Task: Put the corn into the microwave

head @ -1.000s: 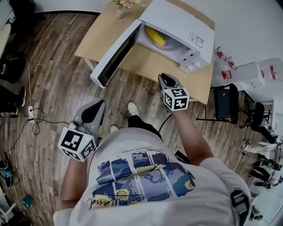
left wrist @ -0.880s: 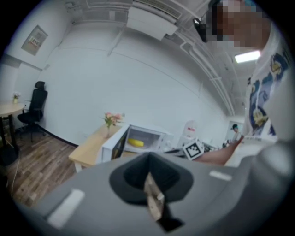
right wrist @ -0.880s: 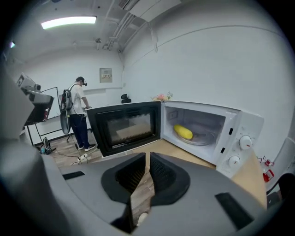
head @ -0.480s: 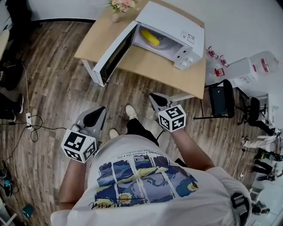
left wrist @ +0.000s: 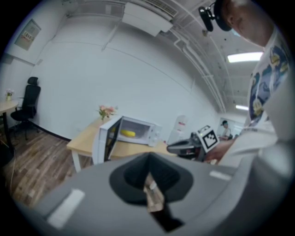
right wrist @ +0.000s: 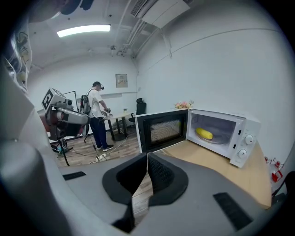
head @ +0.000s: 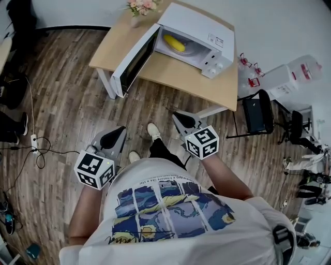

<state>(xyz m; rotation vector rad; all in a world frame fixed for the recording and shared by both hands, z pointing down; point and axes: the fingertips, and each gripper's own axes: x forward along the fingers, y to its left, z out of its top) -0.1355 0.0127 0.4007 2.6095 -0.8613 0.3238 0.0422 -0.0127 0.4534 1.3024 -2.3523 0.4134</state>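
The yellow corn [head: 174, 43] lies inside the white microwave [head: 199, 26], whose door [head: 133, 62] hangs wide open over the wooden table [head: 176, 77]. Both grippers are held low over the floor, well short of the table. My left gripper [head: 116, 133] is shut and empty; in the left gripper view its jaws [left wrist: 148, 156] meet, with the corn [left wrist: 128, 133] far ahead. My right gripper [head: 177, 115] is shut with nothing in it. In the right gripper view its jaws [right wrist: 147, 154] touch, and the corn [right wrist: 204, 134] shows in the open oven [right wrist: 239, 138].
A vase of flowers [head: 137, 13] stands on the table's far corner. A black chair [head: 256, 116] and white containers [head: 305, 70] are right of the table. Cables [head: 39, 142] trail on the wooden floor at left. Another person [right wrist: 97, 122] stands in the background.
Both grippers have drawn back from the table toward my body, the right one farther. The corn stays in the microwave and the door stays open.
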